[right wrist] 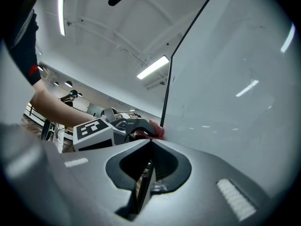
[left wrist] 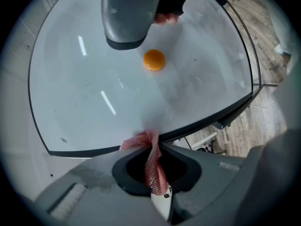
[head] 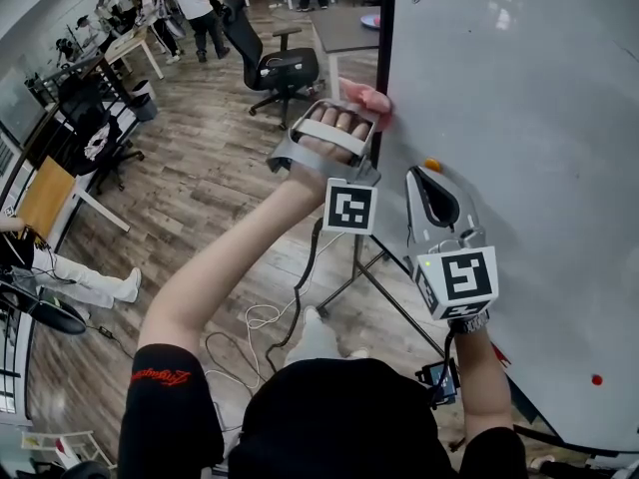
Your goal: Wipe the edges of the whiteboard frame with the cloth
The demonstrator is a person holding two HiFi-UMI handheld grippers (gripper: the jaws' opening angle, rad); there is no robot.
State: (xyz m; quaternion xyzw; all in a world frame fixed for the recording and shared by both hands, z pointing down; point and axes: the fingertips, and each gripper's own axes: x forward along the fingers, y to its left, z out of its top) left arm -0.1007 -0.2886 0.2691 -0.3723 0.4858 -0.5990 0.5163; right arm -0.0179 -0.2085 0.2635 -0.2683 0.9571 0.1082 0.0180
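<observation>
The left gripper [left wrist: 158, 149] has its jaws closed on the pink mesh cloth [left wrist: 154, 171]. The free end of the cloth is pressed on the dark whiteboard frame [left wrist: 207, 120], at the board's left edge. In my judgement, the wiping of this edge is in hand. The next move calls for sliding the cloth along the frame with firm contact. The cloth looks thin, netted and bunched. In the head view, at about 4 o'clock from it, the right gripper [head: 427, 178] is closed and empty. The orange magnet [head: 431, 165] is at its 12 o'clock.
</observation>
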